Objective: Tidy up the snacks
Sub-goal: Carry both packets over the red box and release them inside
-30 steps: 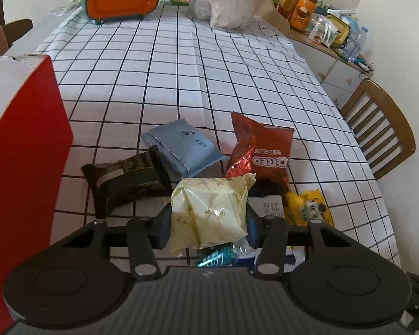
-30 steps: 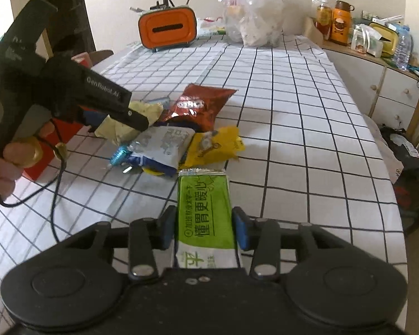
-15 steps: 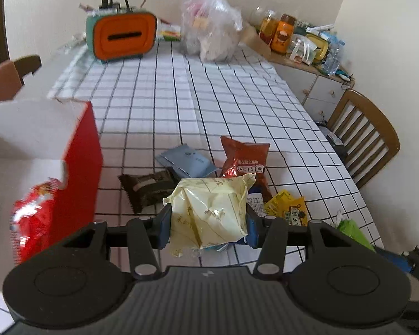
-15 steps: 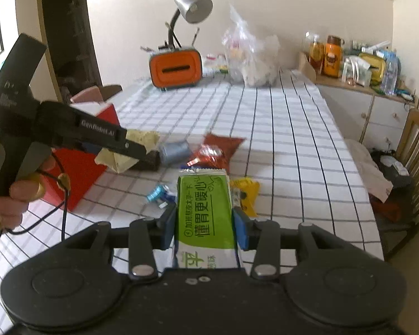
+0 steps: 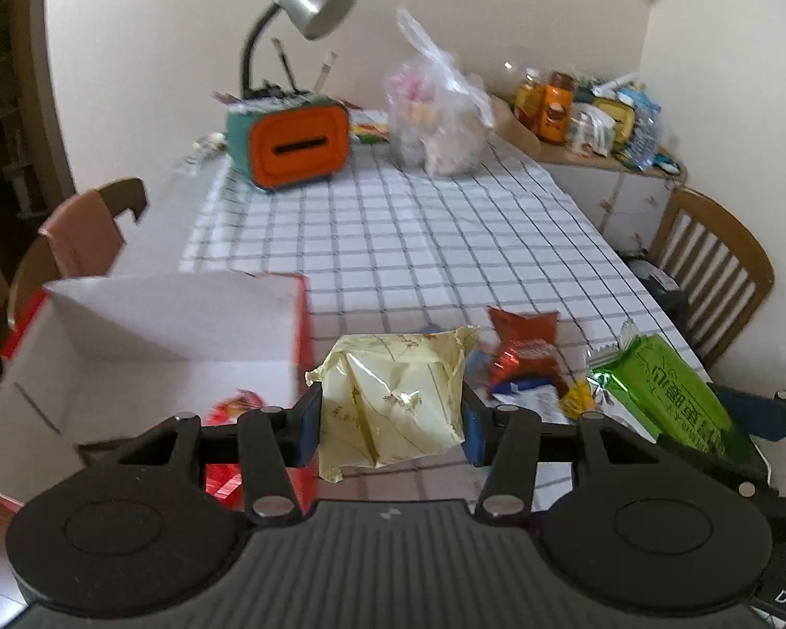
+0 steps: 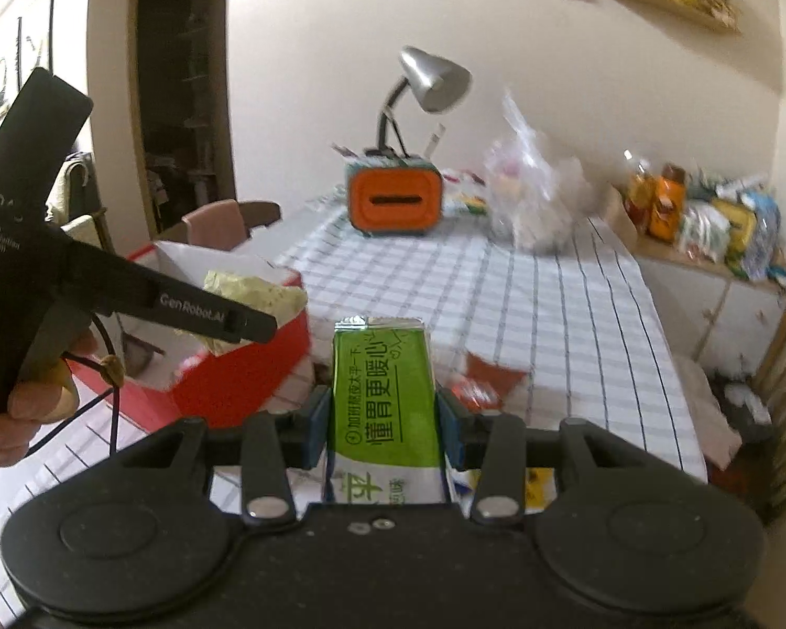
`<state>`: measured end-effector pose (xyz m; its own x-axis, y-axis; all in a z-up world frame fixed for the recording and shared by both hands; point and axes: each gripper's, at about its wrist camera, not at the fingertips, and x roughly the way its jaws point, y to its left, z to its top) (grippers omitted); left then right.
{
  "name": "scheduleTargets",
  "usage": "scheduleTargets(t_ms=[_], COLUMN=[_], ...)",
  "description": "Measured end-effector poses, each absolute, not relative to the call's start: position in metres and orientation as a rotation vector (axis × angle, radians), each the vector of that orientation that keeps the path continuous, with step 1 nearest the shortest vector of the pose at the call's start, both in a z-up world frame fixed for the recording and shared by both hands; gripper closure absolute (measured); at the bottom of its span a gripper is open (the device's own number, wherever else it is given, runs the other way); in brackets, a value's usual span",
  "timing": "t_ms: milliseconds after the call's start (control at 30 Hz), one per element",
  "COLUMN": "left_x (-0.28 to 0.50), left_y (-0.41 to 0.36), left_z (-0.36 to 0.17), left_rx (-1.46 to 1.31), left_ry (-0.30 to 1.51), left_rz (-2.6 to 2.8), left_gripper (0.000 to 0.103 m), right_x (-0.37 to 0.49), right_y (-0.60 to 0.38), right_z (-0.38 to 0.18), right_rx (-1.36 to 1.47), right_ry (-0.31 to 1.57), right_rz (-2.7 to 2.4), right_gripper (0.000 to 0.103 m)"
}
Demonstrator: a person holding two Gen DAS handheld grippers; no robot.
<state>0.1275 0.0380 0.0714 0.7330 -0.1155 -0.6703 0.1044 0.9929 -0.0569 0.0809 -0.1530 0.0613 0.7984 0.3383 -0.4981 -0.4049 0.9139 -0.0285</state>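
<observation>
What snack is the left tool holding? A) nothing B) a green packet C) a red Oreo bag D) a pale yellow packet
D: the left tool is shut on the pale yellow packet, while the green packet sits in the right tool.

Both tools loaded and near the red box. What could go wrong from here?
1. The left tool pinches the puffy yellow packet only at its sides; it might slip or get crushed.
2. The right tool with the green packet is close beside the left; they might collide over the red box.
3. A flap stands upright and may snag a packet.
</observation>
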Motion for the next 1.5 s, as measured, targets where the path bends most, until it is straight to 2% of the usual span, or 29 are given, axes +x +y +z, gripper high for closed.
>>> scheduleTargets(t_ms=[300, 767, 1133, 1500], left_x=[0.130, 0.146, 0.143, 0.140], left_y=[0.110, 0.209, 0.233, 0.226], left_z=[0.085, 0.060, 0.030, 0.028], left_rx=[-0.012, -0.050, -0.056, -0.048], left_ry=[0.712, 0.752, 0.796, 0.796], left_rz=[-0.021, 0.110, 0.111, 0.087], left_gripper=[0.053, 0.053, 0.053, 0.053], right_x=[0.102, 0.157, 0.187, 0.177], right_y=[-0.084, 0.025, 0.083, 0.080], right_z=[0.074, 0.047, -0.003, -0.002], right_rx=[-0.173, -0.235, -0.334, -0.323], right_ry=[0.496, 0.591, 0.705, 0.724], right_rz=[0.470, 0.534, 0.533, 0.552], right_gripper=[0.062, 0.062, 0.062, 0.060])
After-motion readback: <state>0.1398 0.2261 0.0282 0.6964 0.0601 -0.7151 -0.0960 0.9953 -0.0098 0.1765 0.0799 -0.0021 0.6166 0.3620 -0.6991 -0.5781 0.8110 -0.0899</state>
